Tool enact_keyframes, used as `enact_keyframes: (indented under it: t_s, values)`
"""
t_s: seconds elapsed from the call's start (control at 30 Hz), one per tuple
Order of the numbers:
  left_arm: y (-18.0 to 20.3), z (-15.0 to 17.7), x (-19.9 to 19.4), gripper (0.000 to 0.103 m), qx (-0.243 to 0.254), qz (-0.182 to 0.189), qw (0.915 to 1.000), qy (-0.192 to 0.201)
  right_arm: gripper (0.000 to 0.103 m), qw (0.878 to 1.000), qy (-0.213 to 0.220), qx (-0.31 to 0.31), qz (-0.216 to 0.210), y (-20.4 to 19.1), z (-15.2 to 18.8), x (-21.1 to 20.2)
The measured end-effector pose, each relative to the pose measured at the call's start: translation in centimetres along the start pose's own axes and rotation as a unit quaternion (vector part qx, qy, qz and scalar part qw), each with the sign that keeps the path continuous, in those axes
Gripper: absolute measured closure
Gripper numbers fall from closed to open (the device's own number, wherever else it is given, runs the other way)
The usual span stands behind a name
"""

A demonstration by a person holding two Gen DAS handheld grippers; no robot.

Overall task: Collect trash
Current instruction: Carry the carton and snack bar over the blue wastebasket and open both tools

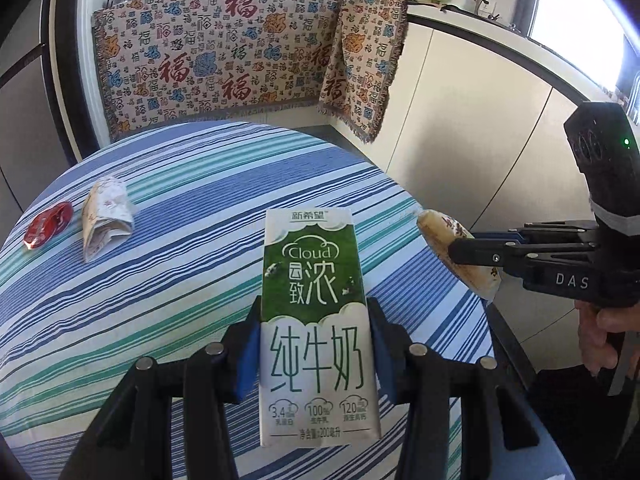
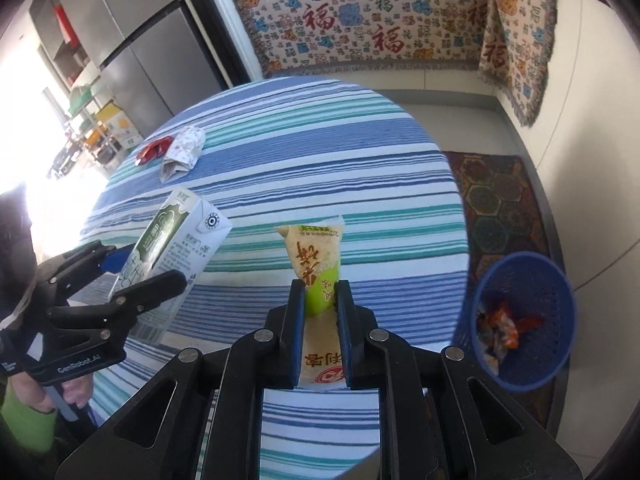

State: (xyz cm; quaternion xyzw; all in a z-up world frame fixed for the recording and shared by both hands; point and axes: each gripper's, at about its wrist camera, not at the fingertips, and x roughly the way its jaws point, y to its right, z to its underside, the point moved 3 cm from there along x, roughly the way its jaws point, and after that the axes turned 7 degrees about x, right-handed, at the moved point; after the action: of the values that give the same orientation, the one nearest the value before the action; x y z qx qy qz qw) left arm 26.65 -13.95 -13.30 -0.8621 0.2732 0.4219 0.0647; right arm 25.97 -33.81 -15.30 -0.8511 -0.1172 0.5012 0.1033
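— Striped blue, teal and white tablecloth (image 1: 168, 264) fills my left wrist view. What do you count?

— Two loose scraps lying on it: one crumpled red foil wrapper (image 1: 47, 225) and one folded white paper wrapper (image 1: 106, 217), just beside each other. My left gripper (image 1: 313, 344) pinches one green-and-white milk carton (image 1: 314, 320), lifted above the cloth. One right gripper (image 1: 472, 251) at the edge clamps a snack packet (image 1: 448, 240).

— And the right wrist view?

— Same two scraps far off. My right gripper (image 2: 320, 300) is pressed onto one yellow-green plastic snack packet (image 2: 318, 256). One blue perforated plastic bin (image 2: 524, 320) stands on the floor by the table, trash inside.
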Motion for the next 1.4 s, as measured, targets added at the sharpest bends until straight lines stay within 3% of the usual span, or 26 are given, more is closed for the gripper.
enact_keyframes:
  t_s: [0.43, 0.7, 1.03, 1.4]
  values:
    - [13.4, -5.5, 3.9, 0.055, 0.064, 0.067, 0.9957, 0.005, 0.089, 0.991, 0.047, 0.102, 0.070, 15.7, 0.8, -6.9]
    - [20.1, -8.7, 9.8, 0.055, 0.073, 0.108, 0.9914, -0.001, 0.089, 0.984, 0.060, 0.142, 0.095, 22.6, 0.9, -7.8]
    - [22.9, -10.3, 17.0, 0.055, 0.067, 0.128, 0.9894, -0.018, 0.089, 0.975, 0.081, 0.180, 0.100, 28.4, 1.1, -5.7]
    - [23.2, -10.9, 22.2, 0.055, 0.062, 0.131, 0.9890, -0.029, 0.089, 0.966, 0.075, 0.231, 0.083, 31.7, 1.3, -4.1]
